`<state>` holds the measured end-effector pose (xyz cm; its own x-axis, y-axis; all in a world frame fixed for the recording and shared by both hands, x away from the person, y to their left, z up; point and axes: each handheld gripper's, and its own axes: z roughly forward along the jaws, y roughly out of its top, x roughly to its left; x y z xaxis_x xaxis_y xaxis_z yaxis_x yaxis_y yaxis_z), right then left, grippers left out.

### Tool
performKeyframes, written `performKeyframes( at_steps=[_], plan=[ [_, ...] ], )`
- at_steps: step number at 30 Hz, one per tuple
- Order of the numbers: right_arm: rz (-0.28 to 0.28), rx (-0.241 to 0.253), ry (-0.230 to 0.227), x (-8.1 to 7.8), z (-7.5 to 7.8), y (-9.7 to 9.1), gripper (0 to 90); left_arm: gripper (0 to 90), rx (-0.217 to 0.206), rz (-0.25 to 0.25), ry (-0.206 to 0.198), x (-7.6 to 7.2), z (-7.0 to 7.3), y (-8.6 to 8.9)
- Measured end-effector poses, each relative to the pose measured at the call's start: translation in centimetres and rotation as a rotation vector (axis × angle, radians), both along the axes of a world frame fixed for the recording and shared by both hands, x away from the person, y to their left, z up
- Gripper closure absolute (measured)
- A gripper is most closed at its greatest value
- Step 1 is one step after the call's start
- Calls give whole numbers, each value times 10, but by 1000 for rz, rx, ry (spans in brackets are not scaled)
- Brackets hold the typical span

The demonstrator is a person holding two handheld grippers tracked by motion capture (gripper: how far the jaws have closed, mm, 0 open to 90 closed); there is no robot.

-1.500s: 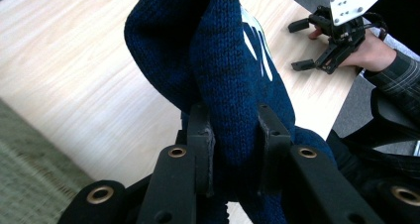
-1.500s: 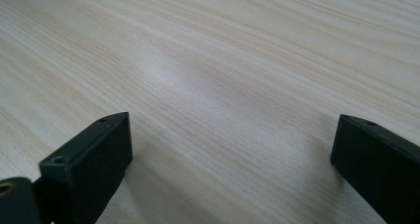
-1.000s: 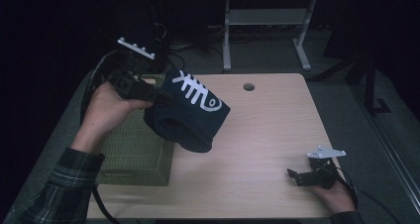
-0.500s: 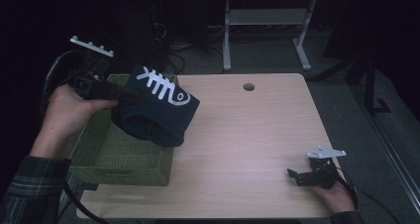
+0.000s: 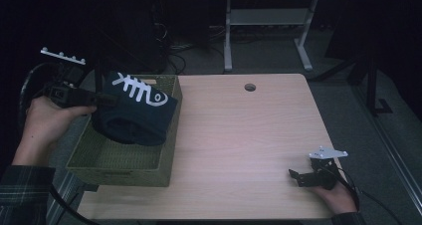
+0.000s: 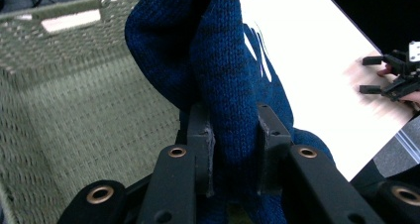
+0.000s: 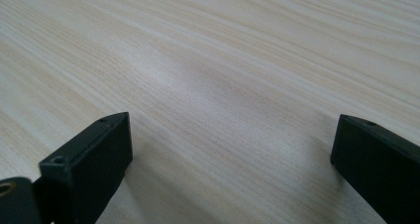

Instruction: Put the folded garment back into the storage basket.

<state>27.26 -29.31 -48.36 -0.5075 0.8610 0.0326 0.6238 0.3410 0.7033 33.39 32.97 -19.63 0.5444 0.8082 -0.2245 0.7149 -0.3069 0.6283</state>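
A dark blue knitted garment [image 5: 137, 110] with a white fish-bone pattern hangs over the green woven basket [image 5: 124, 170] at the table's left. My left gripper [image 5: 107, 99] is shut on its folded fabric; in the left gripper view the blue knit [image 6: 218, 70] is pinched between both jaws above the basket's inside [image 6: 74, 110]. My right gripper [image 5: 294, 176] rests on the table near the front right corner, held by a hand. In the right gripper view its jaws stand wide apart over bare wood [image 7: 223, 85], nothing between them.
The light wooden table [image 5: 239, 135] has a round cable hole [image 5: 250, 87] near its far edge. A white desk frame [image 5: 268, 21] stands on the floor behind. The other gripper [image 6: 396, 78] shows far off in the left gripper view.
My left hand has carried the blue garment leftward from over the table's edge and a little down, so it now hangs over the basket. The right gripper has stayed in place.
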Motion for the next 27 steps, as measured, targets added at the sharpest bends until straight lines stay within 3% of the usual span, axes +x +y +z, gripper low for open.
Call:
performKeyframes(
  at_steps=[15, 27],
  plan=[
    [-2, 0, 0, 0, 0, 0, 22, 732, 9, 59, 34, 6, -32, 19],
    [-2, -1, -1, 0, 0, 0, 22, 732, -24, 80, 64, 10, -51, 28]
  ],
)
